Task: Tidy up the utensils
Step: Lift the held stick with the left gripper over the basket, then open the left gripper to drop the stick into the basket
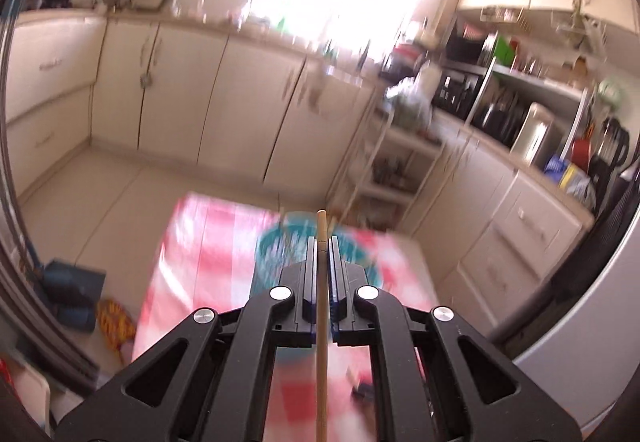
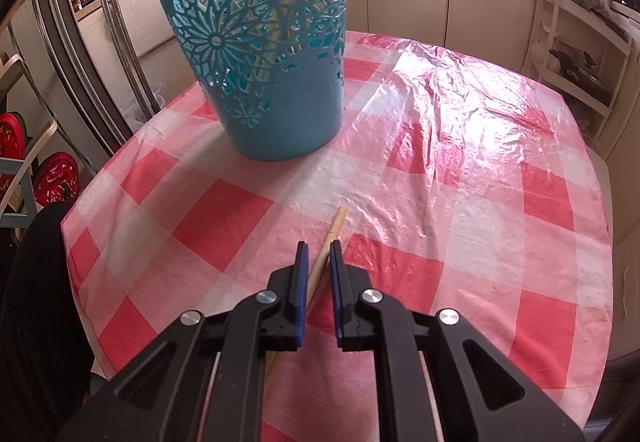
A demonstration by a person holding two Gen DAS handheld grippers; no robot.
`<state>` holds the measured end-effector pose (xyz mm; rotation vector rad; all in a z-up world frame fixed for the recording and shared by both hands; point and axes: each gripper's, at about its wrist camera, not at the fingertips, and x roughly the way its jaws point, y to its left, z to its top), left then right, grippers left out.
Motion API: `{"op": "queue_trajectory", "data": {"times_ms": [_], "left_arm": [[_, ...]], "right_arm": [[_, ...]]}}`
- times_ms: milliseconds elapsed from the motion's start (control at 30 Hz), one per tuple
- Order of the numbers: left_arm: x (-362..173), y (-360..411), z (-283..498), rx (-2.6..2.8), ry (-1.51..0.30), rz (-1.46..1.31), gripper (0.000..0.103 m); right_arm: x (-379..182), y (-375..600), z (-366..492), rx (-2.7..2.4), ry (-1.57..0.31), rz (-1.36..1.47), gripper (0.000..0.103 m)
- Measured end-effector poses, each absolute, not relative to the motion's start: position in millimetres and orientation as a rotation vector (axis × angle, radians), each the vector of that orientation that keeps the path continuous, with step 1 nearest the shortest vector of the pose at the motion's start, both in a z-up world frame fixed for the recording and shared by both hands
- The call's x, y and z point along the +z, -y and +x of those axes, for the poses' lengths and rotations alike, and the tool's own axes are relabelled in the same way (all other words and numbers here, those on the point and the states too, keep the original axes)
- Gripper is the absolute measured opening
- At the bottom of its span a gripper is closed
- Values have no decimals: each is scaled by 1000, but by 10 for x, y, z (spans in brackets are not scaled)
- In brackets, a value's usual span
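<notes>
My left gripper (image 1: 322, 240) is shut on a thin wooden chopstick (image 1: 321, 342) that runs straight out along its fingers, held high over the table. Below it the teal cut-out basket (image 1: 276, 246) shows only as a blur. In the right wrist view the same basket (image 2: 272, 114) stands upright on the red-and-white checked tablecloth (image 2: 460, 202), with pale sticks visible through its holes. My right gripper (image 2: 319, 246) is low over the cloth, in front of the basket. Its narrow jaws hold a second chopstick (image 2: 335, 228), which crosses them at a slant.
Cream cabinets (image 1: 248, 102) line the far walls and a white shelf rack (image 1: 392, 162) stands past the table's far right corner. A metal rack with red discs (image 2: 56, 174) and a person's dark-clad leg (image 2: 36, 302) are at the table's left edge.
</notes>
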<state>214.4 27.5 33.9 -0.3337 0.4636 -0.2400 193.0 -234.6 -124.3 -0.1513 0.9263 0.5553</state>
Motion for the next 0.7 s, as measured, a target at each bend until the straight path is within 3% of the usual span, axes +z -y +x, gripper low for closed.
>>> {"op": "queue_trajectory", "data": {"times_ms": [133,300,700], "left_arm": [[627,-189,2400,-214,-339,-347,5],[609,-51,2874,-160,-273,-371,5],[205,178,3192,-123,-309,-308,5]], "right_arm": [[-1247,2348,1925,556,-925,-146,11],[-1254,2326,1901,555,-917,-158,13],[-1262,2242,1865,568,-905,-202,21]]}}
